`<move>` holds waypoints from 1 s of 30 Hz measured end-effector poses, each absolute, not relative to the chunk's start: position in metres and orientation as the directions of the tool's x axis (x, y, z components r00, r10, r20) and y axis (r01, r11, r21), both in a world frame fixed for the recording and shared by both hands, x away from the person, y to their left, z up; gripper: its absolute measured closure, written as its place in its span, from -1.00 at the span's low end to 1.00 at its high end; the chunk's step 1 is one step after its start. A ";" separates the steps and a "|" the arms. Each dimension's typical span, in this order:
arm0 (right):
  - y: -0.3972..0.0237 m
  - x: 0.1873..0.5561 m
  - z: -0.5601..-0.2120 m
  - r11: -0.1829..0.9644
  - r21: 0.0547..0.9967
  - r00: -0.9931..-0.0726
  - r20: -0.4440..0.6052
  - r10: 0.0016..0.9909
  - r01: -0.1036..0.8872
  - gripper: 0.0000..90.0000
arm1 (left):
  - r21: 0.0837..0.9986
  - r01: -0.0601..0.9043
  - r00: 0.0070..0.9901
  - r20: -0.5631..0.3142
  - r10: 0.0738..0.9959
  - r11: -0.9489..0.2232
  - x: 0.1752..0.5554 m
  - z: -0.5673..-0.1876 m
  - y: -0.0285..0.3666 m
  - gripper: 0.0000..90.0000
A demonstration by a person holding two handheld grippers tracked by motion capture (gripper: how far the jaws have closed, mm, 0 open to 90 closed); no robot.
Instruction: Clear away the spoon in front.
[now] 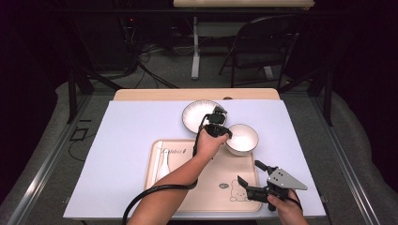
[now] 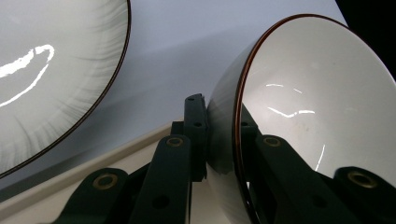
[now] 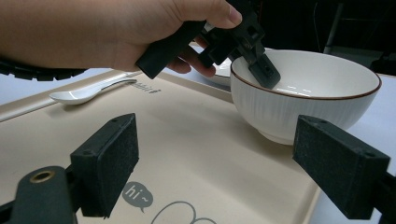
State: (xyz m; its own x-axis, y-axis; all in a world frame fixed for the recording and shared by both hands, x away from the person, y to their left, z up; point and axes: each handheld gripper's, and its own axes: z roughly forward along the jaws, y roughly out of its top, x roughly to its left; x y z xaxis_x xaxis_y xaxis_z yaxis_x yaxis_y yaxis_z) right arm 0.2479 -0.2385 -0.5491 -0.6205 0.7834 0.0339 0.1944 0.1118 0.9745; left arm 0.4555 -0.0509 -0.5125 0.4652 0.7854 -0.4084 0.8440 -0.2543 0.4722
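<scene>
A white ribbed bowl (image 1: 243,138) with a brown rim sits at the far right corner of the beige tray (image 1: 211,187). My left gripper (image 1: 227,136) is shut on the bowl's left rim, one jaw inside and one outside. In the left gripper view the bowl (image 2: 317,93) wall is pinched between the jaws of the left gripper (image 2: 224,121). In the right gripper view the bowl (image 3: 303,93) stands upright, its foot at the edge of the tray (image 3: 187,140), with the left gripper (image 3: 254,58) clamped on its rim. My right gripper (image 1: 248,172) is open over the tray's near right corner and holds nothing.
A white plate (image 1: 202,115) lies on the pale table cover just beyond the tray, close to the bowl. A white spoon (image 1: 163,166) rests on the tray's left side. The tray has a cartoon print at its near right. A folding chair stands beyond the table.
</scene>
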 end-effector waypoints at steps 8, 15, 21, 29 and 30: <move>-0.238 0.248 -0.549 0.113 0.974 -0.622 0.033 0.782 0.194 -0.70 | 0.465 0.847 0.464 -0.407 0.787 -0.259 0.454 -0.520 -0.054 0.81; -0.238 0.248 -0.549 0.113 0.974 -0.623 0.034 0.782 0.195 -0.70 | 0.461 0.849 0.461 -0.412 0.786 -0.257 0.454 -0.527 -0.054 0.81; -0.238 0.248 -0.549 0.114 0.974 -0.623 0.034 0.781 0.195 -0.70 | 0.467 0.845 0.468 -0.408 0.784 -0.262 0.453 -0.527 -0.054 0.81; -0.238 0.248 -0.549 0.113 0.974 -0.623 0.035 0.781 0.196 -0.70 | 0.478 0.842 0.473 -0.427 0.771 -0.252 0.454 -0.523 -0.050 0.67; -0.238 0.248 -0.549 0.114 0.974 -0.623 0.034 0.782 0.196 -0.70 | 0.480 0.843 0.469 -0.434 0.769 -0.244 0.454 -0.522 -0.049 0.63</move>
State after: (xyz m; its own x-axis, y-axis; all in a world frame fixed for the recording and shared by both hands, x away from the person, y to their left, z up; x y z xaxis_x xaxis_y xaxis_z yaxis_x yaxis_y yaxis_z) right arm 0.2479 -0.2380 -0.5492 -0.6229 0.7816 0.0339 0.1957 0.1138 0.9740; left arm 0.4539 -0.0494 -0.5218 0.4693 0.7693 -0.4335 0.8427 -0.2435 0.4802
